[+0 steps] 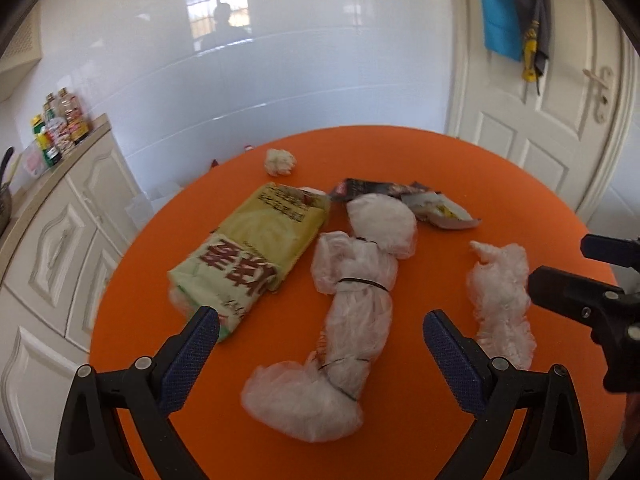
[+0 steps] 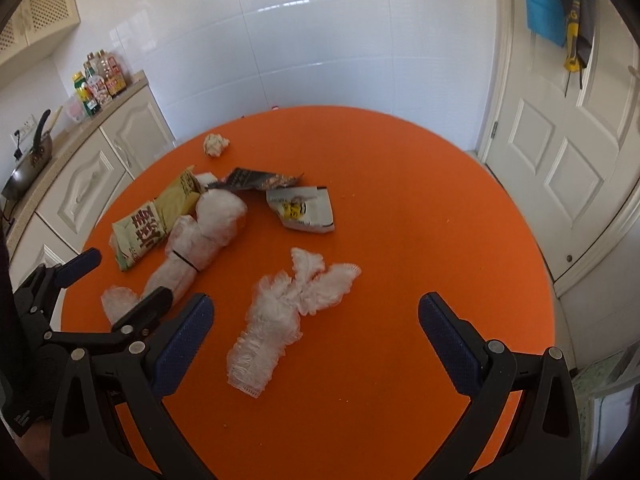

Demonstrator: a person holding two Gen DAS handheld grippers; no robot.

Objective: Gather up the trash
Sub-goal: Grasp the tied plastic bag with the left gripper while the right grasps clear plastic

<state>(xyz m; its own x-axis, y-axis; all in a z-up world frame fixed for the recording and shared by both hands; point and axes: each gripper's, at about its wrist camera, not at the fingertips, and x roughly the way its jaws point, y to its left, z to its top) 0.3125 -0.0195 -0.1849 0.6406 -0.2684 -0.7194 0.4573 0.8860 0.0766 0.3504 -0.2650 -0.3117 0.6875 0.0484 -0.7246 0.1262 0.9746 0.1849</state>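
Trash lies on a round orange table (image 1: pixel 400 152) (image 2: pixel 420 208). A long tied bundle of clear plastic bags (image 1: pixel 352 312) (image 2: pixel 188 252) runs down the middle, and my left gripper (image 1: pixel 320 334) hangs open just above its near end. A green-yellow wrapper (image 1: pixel 256 248) (image 2: pixel 156 220) lies to its left. A smaller crumpled plastic glove (image 1: pixel 500 300) (image 2: pixel 288 308) lies right of the bundle, in front of my open right gripper (image 2: pixel 316 320). Farther back are a dark wrapper (image 1: pixel 376 188) (image 2: pixel 260 180), a white-yellow packet (image 1: pixel 444 210) (image 2: pixel 304 208) and a crumpled paper ball (image 1: pixel 280 162) (image 2: pixel 216 145).
White cabinets (image 1: pixel 60 240) (image 2: pixel 92 176) with bottles (image 1: pixel 60 128) (image 2: pixel 100 80) and a pan (image 2: pixel 28 168) stand left of the table. A white door (image 1: pixel 560 112) (image 2: pixel 572 140) with hanging cloths (image 1: pixel 516 12) is at the right. A tiled wall (image 1: pixel 280 80) lies behind.
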